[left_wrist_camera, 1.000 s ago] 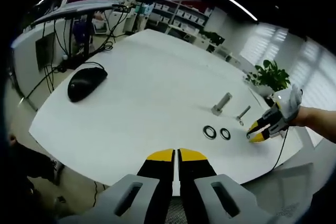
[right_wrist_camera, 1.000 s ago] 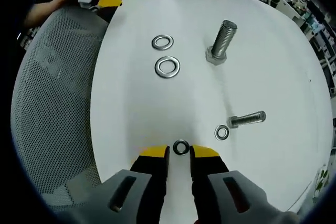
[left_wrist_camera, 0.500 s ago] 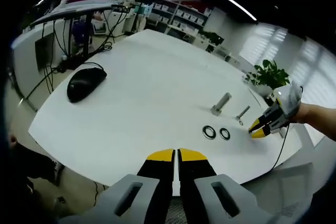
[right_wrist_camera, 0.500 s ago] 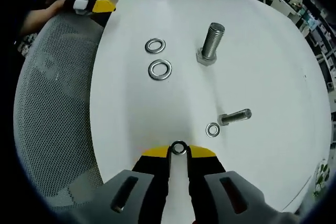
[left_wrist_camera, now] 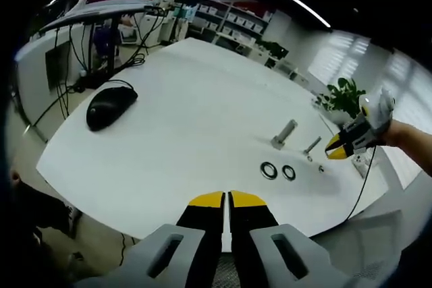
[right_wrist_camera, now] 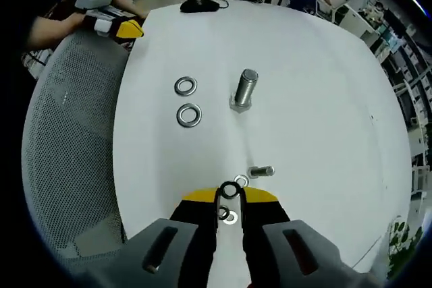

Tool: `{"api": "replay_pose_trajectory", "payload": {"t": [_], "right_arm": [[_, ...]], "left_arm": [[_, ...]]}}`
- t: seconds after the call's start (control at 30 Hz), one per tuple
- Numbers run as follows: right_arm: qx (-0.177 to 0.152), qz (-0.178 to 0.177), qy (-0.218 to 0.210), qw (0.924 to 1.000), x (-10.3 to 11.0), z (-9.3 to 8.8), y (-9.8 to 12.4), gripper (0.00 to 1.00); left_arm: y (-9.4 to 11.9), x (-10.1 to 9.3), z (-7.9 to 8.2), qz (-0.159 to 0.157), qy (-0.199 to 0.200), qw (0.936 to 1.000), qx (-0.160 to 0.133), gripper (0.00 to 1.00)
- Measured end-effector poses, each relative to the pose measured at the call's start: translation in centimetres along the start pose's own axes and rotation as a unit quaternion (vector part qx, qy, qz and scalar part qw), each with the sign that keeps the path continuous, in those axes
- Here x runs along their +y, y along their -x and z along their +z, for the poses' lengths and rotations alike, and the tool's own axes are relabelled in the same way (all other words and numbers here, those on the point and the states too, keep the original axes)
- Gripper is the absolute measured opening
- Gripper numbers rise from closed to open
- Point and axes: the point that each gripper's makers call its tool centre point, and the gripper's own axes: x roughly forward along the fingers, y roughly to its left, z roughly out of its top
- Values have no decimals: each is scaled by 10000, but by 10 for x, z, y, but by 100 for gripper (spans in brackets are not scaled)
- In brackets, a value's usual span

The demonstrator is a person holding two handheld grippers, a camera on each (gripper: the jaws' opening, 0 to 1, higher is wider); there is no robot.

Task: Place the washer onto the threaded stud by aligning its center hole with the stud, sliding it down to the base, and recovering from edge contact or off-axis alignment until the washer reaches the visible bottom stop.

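Note:
My right gripper (right_wrist_camera: 230,195) is shut on a small steel washer (right_wrist_camera: 230,190), held above the white table (right_wrist_camera: 317,99). Lower in the gap between its jaws a second small ring (right_wrist_camera: 231,217) shows on the tabletop. The threaded stud (right_wrist_camera: 244,90) stands upright on its hex head further ahead. In the left gripper view the stud (left_wrist_camera: 285,133) stands mid-right, and the right gripper (left_wrist_camera: 343,145) hangs raised to its right, with a small ring (left_wrist_camera: 320,168) on the table below it. My left gripper (left_wrist_camera: 226,199) is shut on nothing near the table's edge.
Two larger washers (right_wrist_camera: 185,86) (right_wrist_camera: 189,114) lie left of the stud. A short bolt (right_wrist_camera: 262,171) lies on its side with a washer (right_wrist_camera: 241,181) at its head. A mesh chair back (right_wrist_camera: 67,166) flanks the table. A black mouse (left_wrist_camera: 111,106) sits far left.
My right gripper has risen from the table with the washer in its tips, so the stud and washers look smaller and farther. The left gripper has held still.

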Motion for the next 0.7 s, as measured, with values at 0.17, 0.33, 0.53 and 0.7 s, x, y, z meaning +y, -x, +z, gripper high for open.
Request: {"api": "replay_pose_trajectory", "payload": {"t": [0.17,0.33,0.53,0.7], "right_arm": [[-5,-73,50,10000,-8,4,3,13],[-9,-153,62,9999,-17,7,5,13],[-63,-264,51,9996,-27,14,7,13],[-13,-292,99,9995,-31,15,3,13]], "left_arm": [[0,0,0,-19,54,10000,-3,0],[1,0,2,3,42,10000,-66,0],[1,0,0,9,42,10000,-9,0],[0,-1,-1,11,-14,10000,37,0]]}}
